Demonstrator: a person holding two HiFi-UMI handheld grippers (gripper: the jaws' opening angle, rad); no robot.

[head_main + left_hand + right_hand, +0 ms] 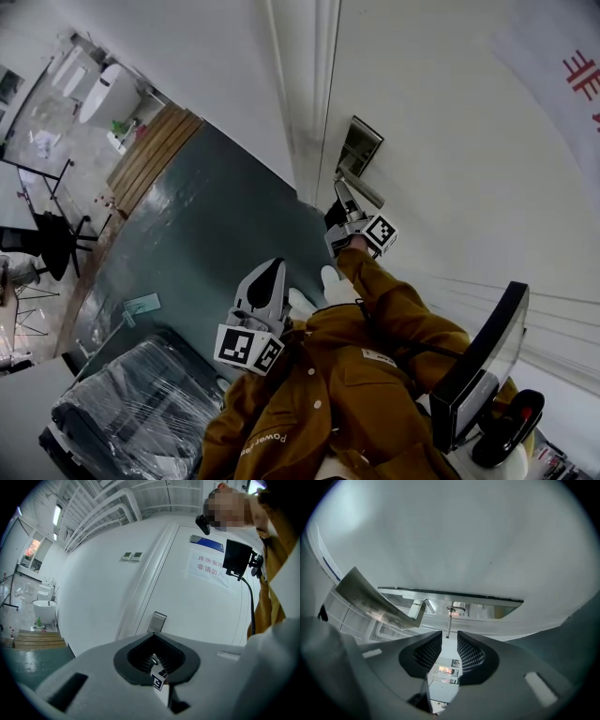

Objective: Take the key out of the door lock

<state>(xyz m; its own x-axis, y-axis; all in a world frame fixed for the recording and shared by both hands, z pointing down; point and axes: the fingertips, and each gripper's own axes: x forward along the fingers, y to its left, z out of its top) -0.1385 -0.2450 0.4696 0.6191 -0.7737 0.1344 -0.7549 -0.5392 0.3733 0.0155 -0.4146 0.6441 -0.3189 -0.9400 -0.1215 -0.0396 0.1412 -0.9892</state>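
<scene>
- Silver key (448, 623) sits in the door lock (455, 607), beside the handle (375, 599)
- Right gripper (449, 638) jaws stand slightly apart, with the key's end at their mouth, not clamped
- Left gripper (154, 637) jaws are together and empty, well back from the door (201, 606)

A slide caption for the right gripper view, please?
Open right claw lined up on the key sticking out of the door lock.

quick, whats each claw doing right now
left claw: closed, holding nothing
right claw: open, tips either side of the key in the door lock, not gripping it
</scene>
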